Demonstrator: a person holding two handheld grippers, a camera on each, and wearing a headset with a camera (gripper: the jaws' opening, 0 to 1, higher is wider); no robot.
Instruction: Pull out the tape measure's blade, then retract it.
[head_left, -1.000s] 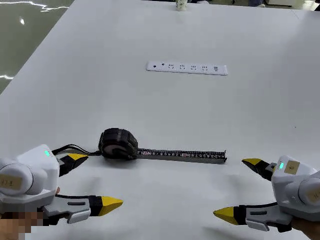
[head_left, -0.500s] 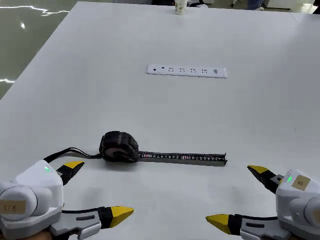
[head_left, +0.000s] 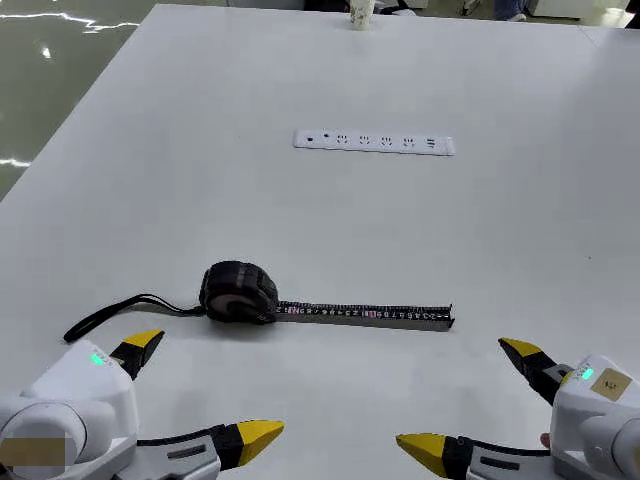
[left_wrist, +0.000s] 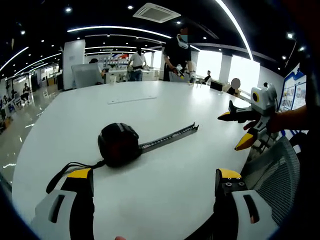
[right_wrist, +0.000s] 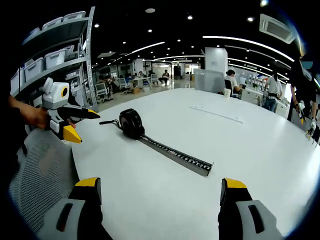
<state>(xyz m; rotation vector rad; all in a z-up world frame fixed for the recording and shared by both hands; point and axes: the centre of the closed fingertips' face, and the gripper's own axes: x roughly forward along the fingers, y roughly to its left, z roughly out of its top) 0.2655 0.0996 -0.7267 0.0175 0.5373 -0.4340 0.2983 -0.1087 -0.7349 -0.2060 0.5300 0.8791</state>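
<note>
Black tape measure (head_left: 238, 291) lies mid-near on the white table (head_left: 200, 150), blade (head_left: 365, 314) out flat to the right, strap (head_left: 110, 313) trailing left, power strip (head_left: 373, 141) farther back, while left gripper (head_left: 208, 385) near-left and right gripper (head_left: 462, 396) near-right hover, jaws spread wide, grasping nothing, both apart from the tape measure.
</note>
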